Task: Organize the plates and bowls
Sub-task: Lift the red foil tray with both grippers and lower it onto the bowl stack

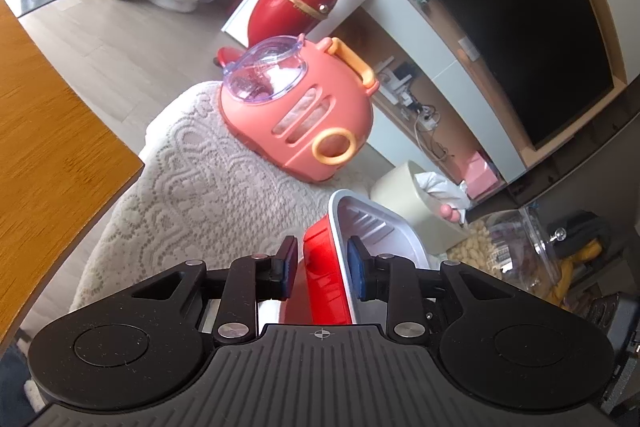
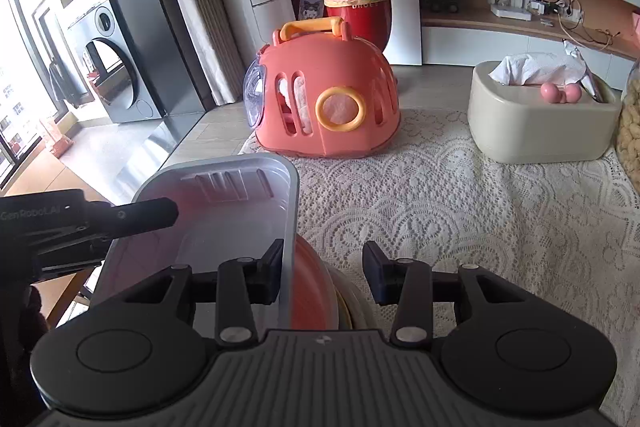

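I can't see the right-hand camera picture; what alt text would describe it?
The right gripper, open, straddles the rim of a rectangular dish, white inside, which the left gripper holds from the far side above a lace-covered table. Behind stand a coral pet carrier, a red bin and a tissue box.
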The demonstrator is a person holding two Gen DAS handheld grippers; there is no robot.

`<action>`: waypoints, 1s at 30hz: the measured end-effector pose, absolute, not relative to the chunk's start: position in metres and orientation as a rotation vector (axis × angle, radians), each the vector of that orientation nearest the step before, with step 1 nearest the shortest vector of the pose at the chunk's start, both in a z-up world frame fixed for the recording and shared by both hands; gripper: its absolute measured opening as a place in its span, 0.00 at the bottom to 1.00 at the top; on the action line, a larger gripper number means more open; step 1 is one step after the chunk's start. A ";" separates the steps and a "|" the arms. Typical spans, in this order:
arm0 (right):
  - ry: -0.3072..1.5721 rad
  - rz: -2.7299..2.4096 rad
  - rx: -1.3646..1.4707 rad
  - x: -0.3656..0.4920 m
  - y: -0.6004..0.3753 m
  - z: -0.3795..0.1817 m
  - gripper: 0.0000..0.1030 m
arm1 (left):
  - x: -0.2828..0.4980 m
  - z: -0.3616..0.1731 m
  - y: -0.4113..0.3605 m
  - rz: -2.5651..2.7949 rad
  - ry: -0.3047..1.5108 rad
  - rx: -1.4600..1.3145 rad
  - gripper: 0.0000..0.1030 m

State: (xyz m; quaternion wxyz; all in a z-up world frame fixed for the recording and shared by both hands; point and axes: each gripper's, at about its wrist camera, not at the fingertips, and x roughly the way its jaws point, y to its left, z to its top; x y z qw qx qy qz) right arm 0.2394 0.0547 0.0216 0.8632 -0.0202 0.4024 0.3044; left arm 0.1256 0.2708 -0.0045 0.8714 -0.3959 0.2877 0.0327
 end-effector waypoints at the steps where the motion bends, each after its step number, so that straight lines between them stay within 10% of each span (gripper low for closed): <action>1: 0.846 0.638 -0.041 0.238 0.053 0.022 0.40 | 0.121 -0.001 0.270 0.069 0.605 -0.821 0.30; 30: 0.872 0.757 -0.007 0.200 0.036 0.029 0.40 | 0.106 0.002 0.257 0.048 0.629 -0.777 0.29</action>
